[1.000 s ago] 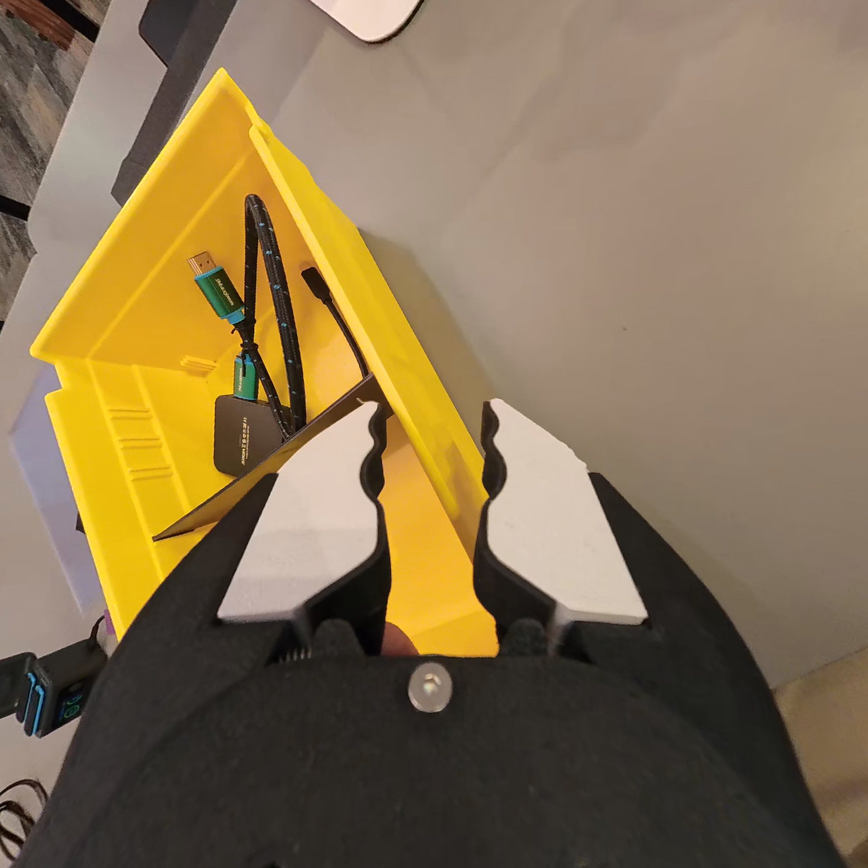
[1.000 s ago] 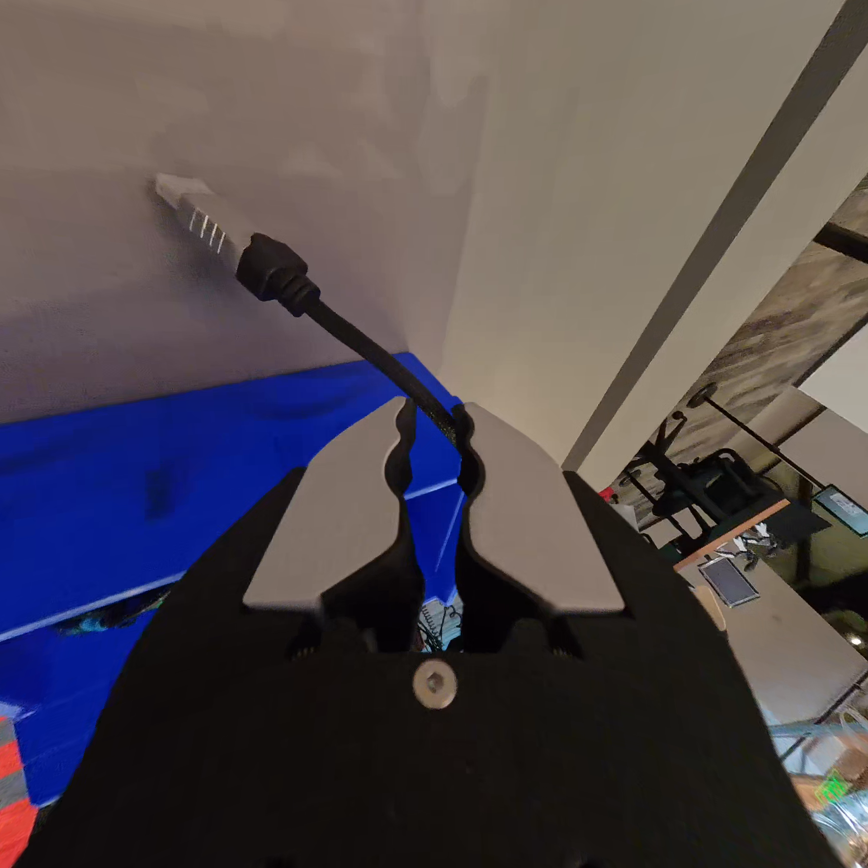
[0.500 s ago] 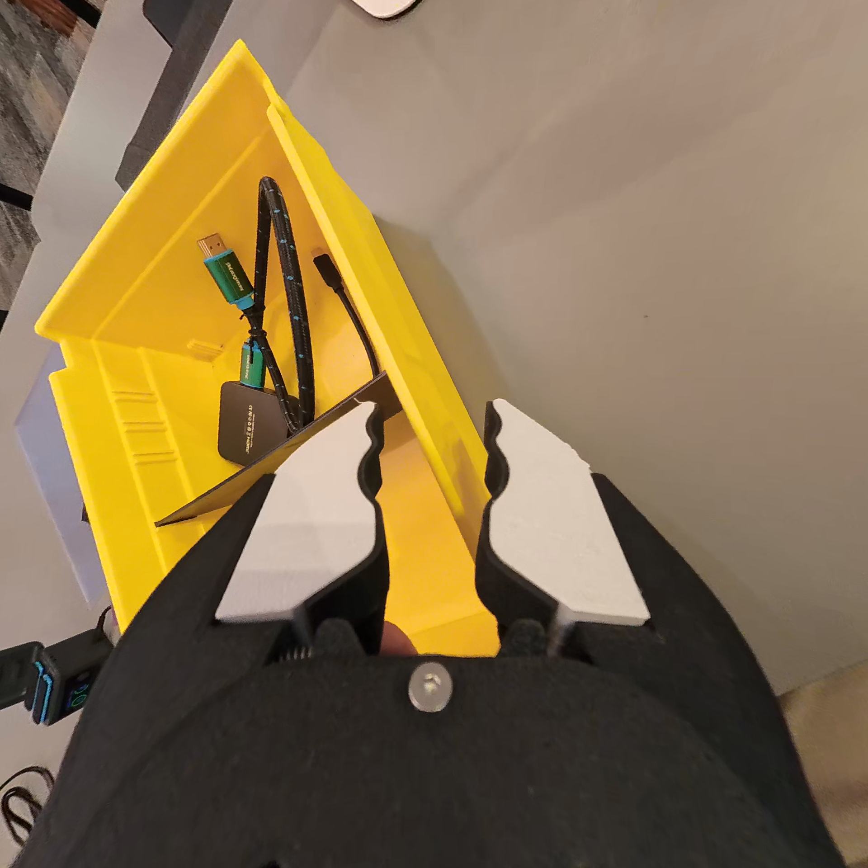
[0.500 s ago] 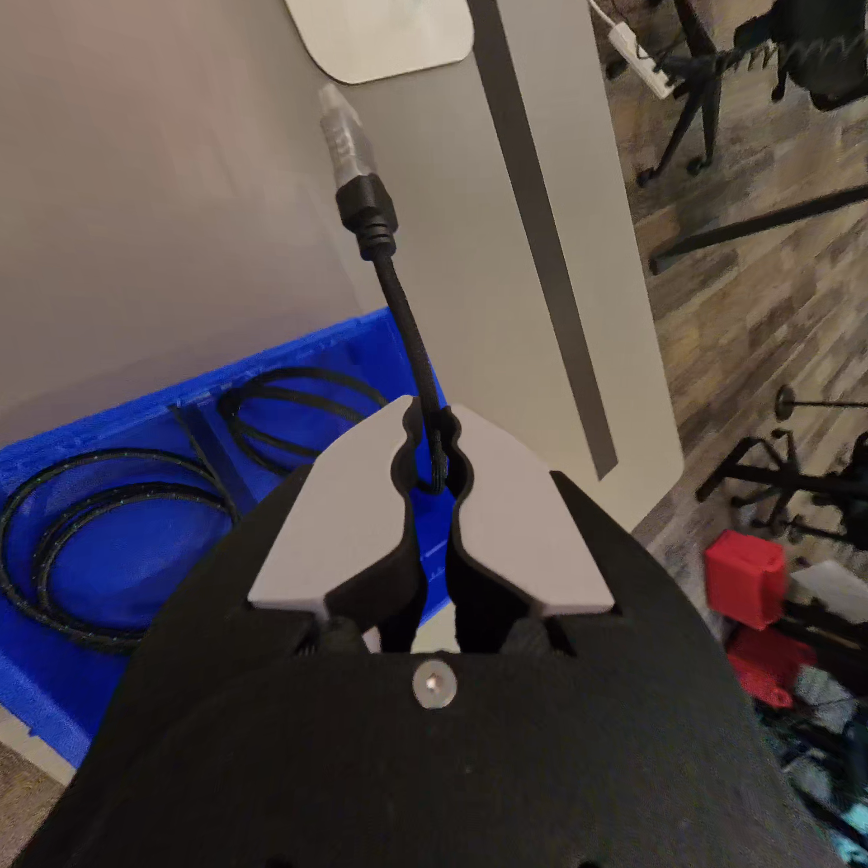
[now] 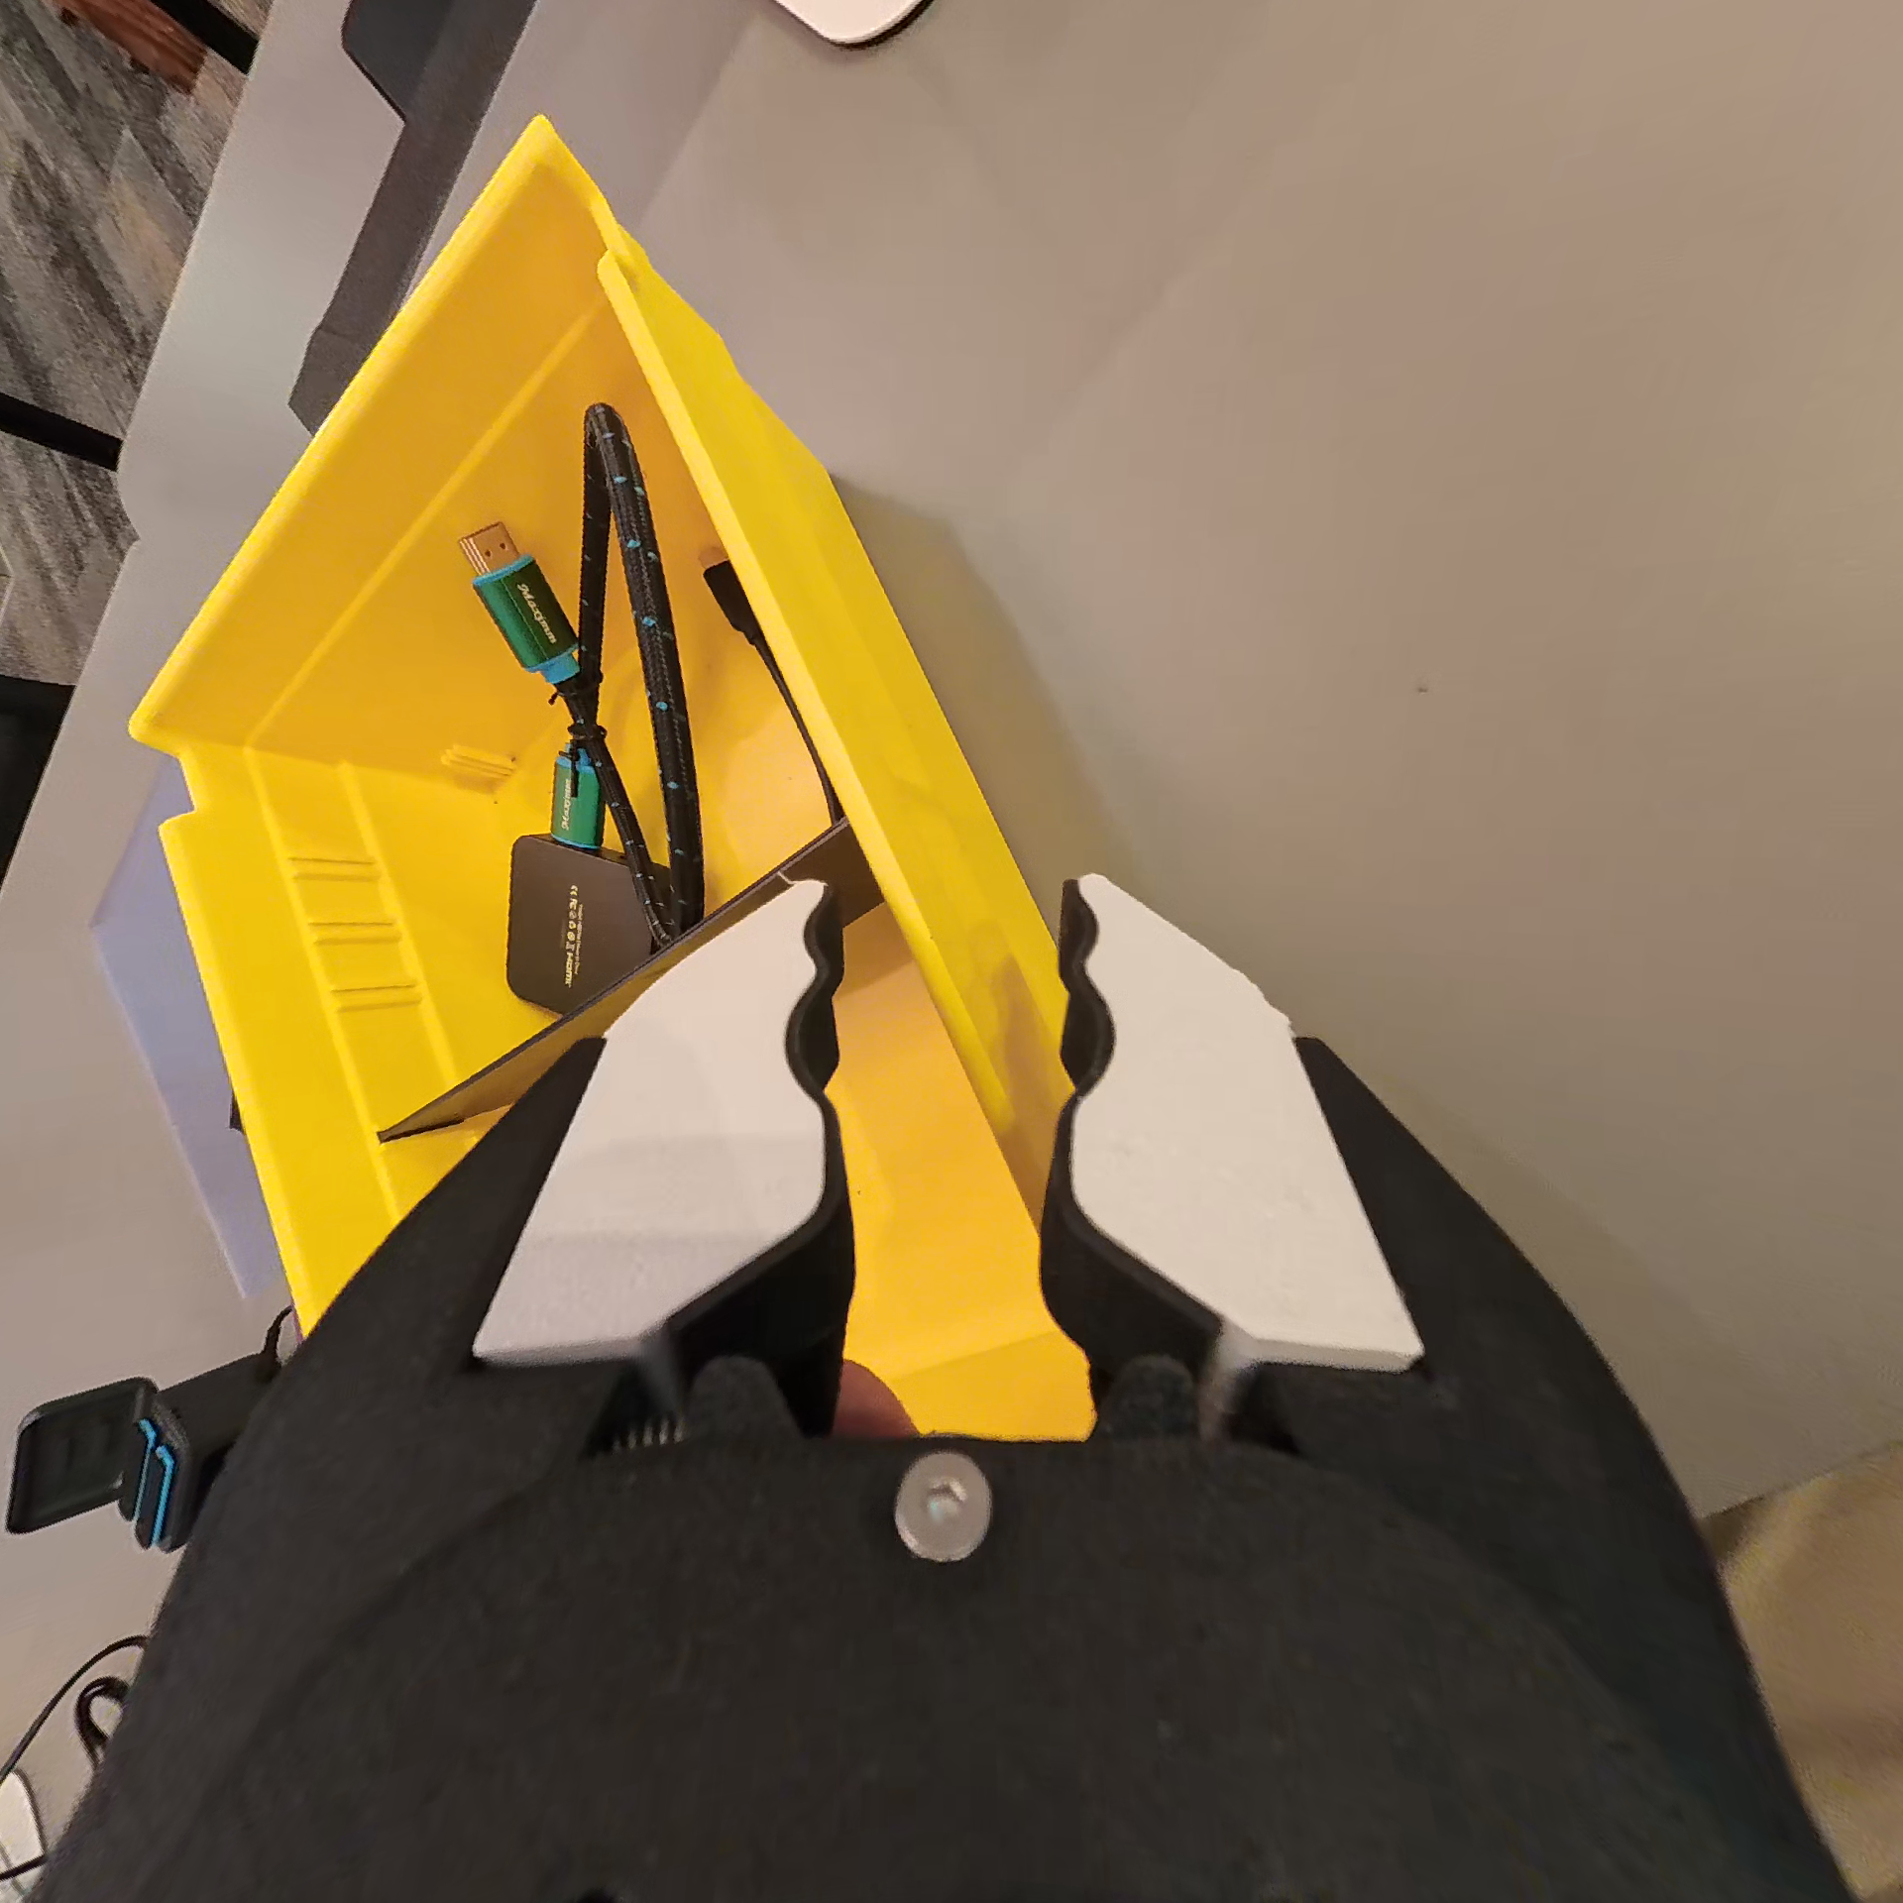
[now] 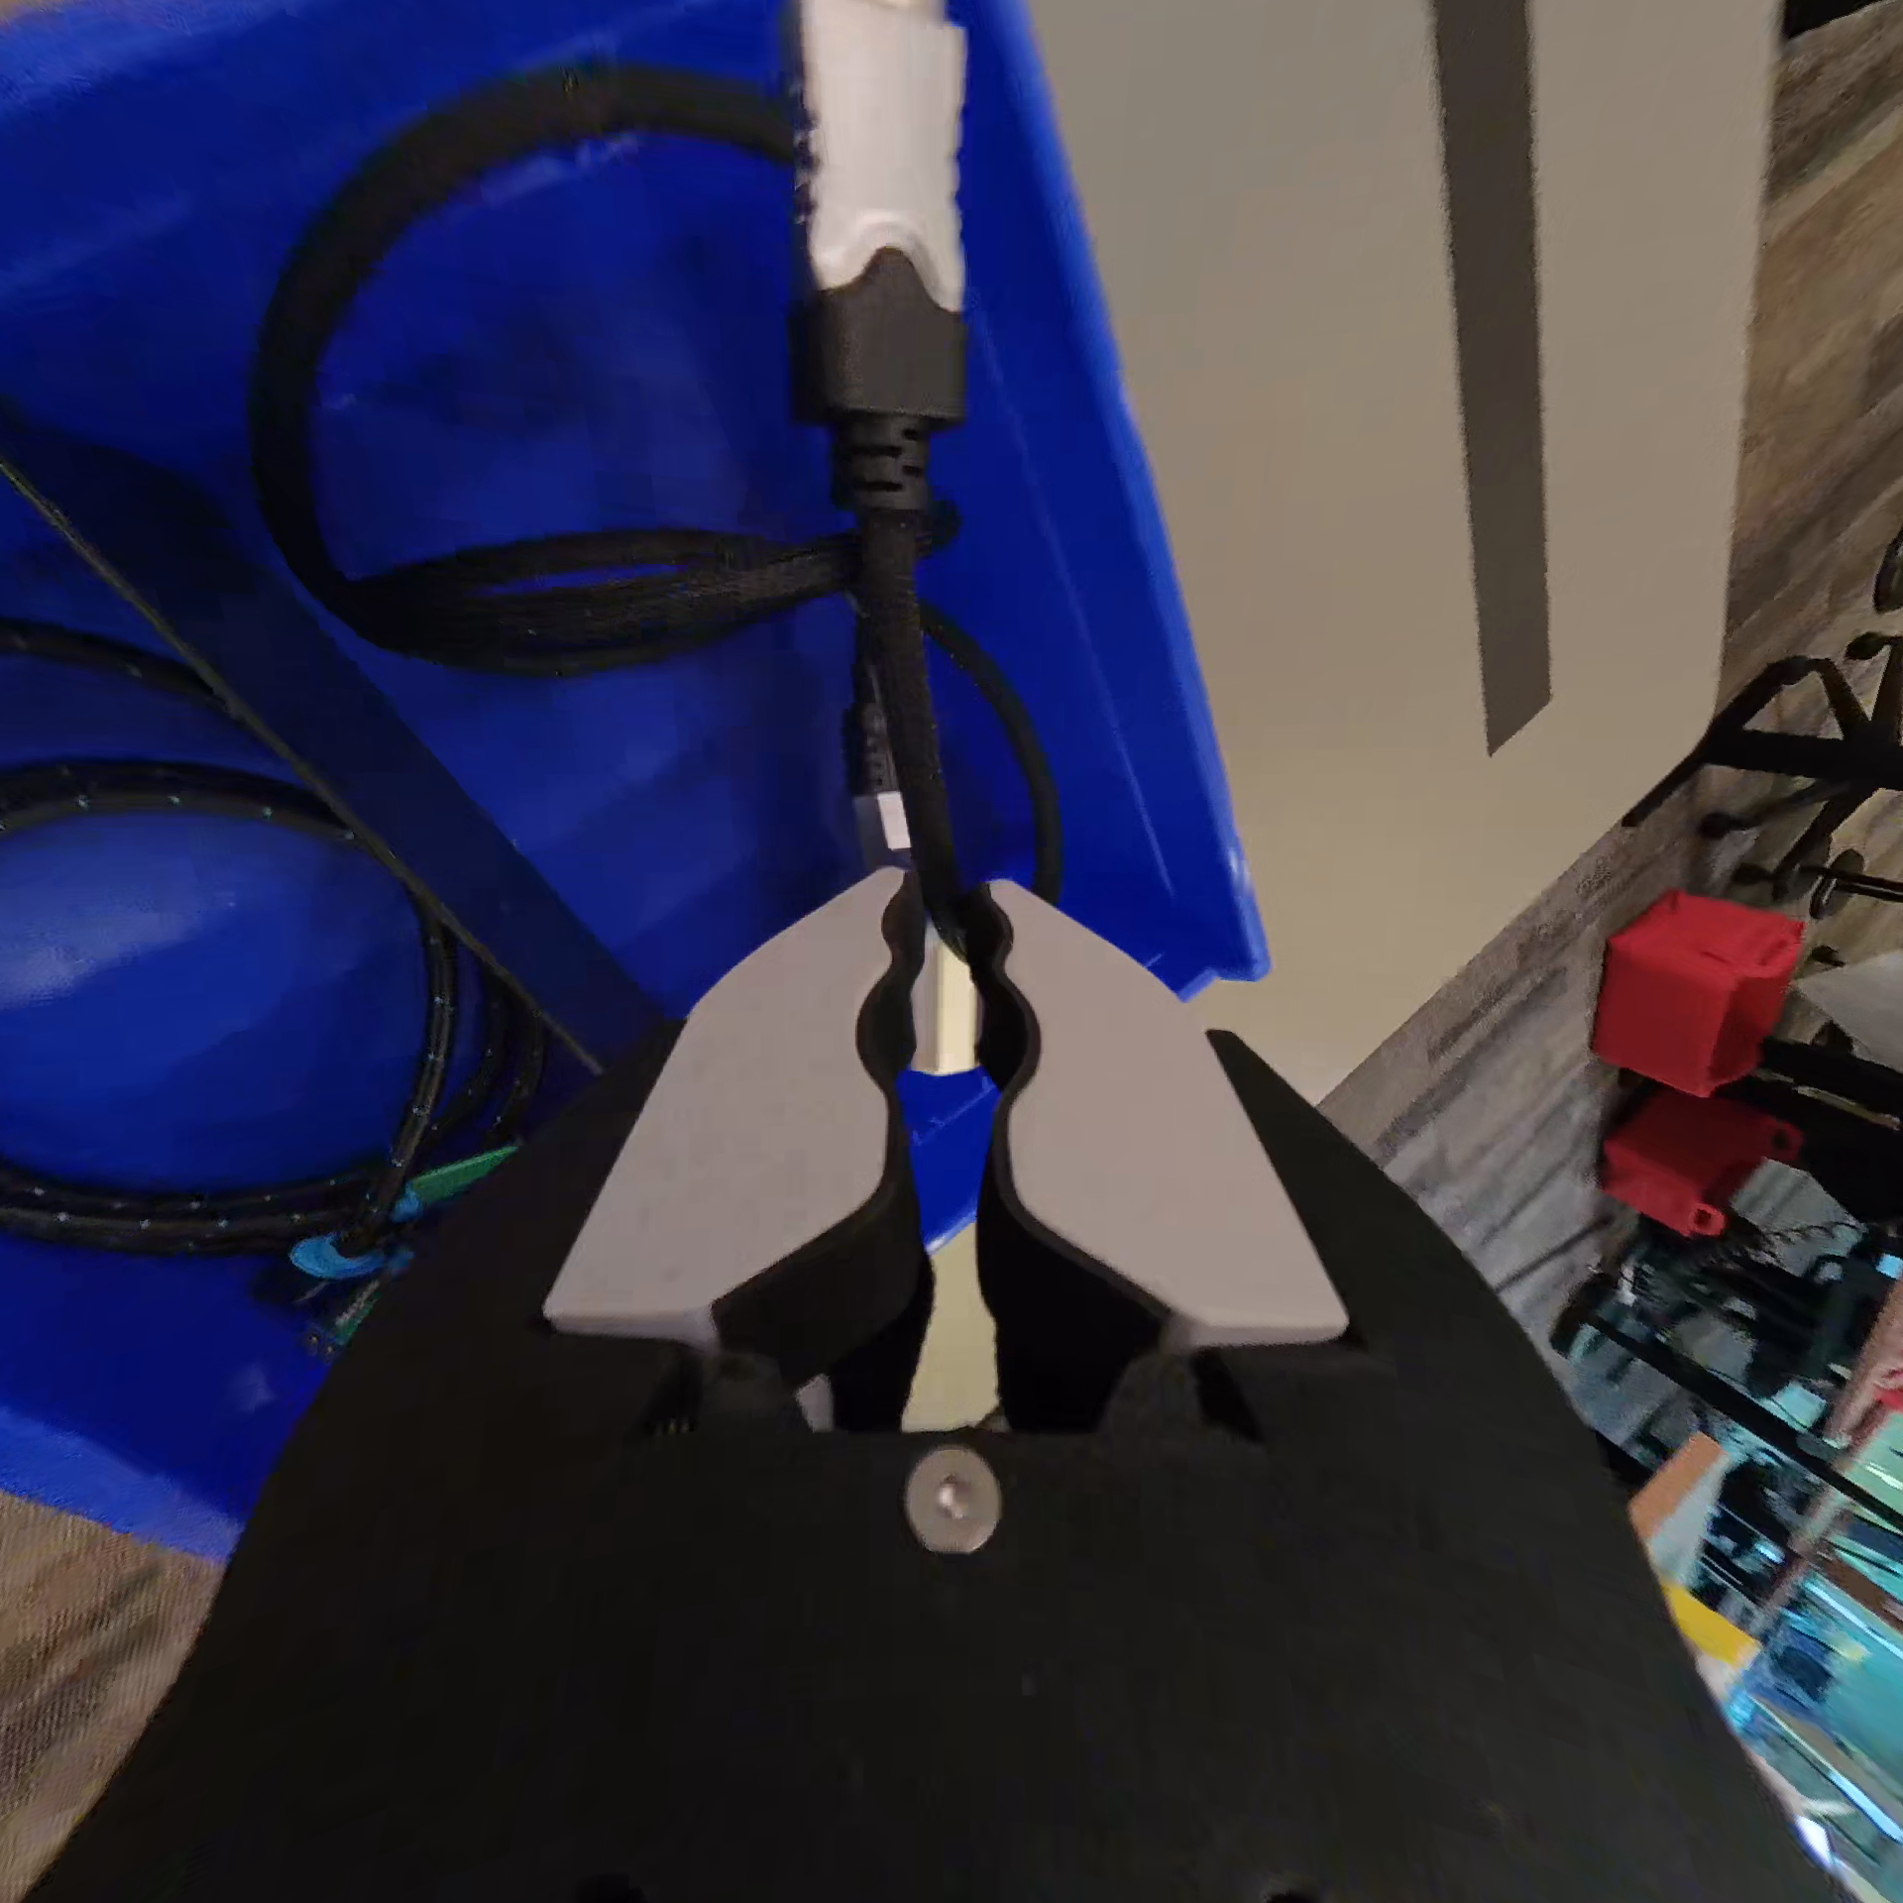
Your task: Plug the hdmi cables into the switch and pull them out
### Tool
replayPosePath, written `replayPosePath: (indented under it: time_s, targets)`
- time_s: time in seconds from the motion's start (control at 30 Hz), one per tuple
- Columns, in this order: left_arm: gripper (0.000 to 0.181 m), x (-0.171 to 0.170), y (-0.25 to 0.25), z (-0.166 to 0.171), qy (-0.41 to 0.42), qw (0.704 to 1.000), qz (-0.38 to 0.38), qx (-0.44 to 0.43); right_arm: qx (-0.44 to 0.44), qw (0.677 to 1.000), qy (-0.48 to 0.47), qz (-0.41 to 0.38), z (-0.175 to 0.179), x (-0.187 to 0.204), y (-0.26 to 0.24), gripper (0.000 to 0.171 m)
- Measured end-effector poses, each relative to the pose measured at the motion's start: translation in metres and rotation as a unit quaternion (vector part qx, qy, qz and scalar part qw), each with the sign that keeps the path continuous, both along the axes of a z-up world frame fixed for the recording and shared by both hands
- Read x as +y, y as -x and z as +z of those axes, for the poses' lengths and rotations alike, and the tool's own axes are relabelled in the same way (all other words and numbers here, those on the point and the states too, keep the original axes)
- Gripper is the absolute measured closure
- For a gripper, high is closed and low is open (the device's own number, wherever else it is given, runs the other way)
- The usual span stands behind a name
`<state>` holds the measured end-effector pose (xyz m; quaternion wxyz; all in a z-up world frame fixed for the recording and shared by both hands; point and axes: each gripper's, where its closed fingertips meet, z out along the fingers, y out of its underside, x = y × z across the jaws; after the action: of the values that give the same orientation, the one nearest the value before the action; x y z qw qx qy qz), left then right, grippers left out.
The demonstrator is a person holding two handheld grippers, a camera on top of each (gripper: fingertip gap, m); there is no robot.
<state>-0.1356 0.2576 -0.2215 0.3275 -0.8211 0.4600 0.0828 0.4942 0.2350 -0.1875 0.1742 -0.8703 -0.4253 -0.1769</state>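
Your right gripper (image 6: 945, 911) was clamped on a black cable (image 6: 906, 659), pinching the cord itself at the fingertips rather than the plug (image 6: 886, 206). The plug, white-capped with a black boot, stood out beyond the fingers over the blue bin (image 6: 618, 433), where other black cords (image 6: 484, 608) lay coiled. Your left gripper (image 5: 939, 917) had its fingers apart and held nothing; it hung over the near end of the yellow bin (image 5: 340, 638).

The switch (image 5: 572, 927), a small black box, lay on the floor of that yellow bin behind a dark divider (image 5: 618, 1004). One green plug (image 5: 577, 798) met its top edge and looked seated, while a second green plug (image 5: 520, 613) lay loose beside a braided cable (image 5: 638, 618).

The main risk was your grip. Held by the cord, the plug could swing or twist, so you would likely struggle to line it up with a port, and pushing could simply buckle the cord. The cord could also slide through the fingers. Nothing was holding the switch, so I judged it would skid on the bin floor under any push unless your left gripper braced it. The divider and the bin wall also crowded the approach.
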Motion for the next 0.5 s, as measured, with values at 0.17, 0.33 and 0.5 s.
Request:
replayPosePath:
  time_s: [0.17,0.33,0.5]
  targets:
    - [0.14,-0.001,0.0,-0.001,0.002,1.0,-0.002,0.002,-0.084,0.994,0.065,0.026,-0.027,0.004,0.007,0.166]
    - [0.139,-0.002,0.003,-0.001,0.005,1.0,-0.002,0.001,-0.158,0.98,0.118,0.024,-0.055,0.014,0.003,0.166]
    - [0.138,-0.003,0.004,-0.001,0.007,1.0,-0.004,-0.002,-0.179,0.974,0.139,0.011,-0.067,0.021,-0.002,0.166]
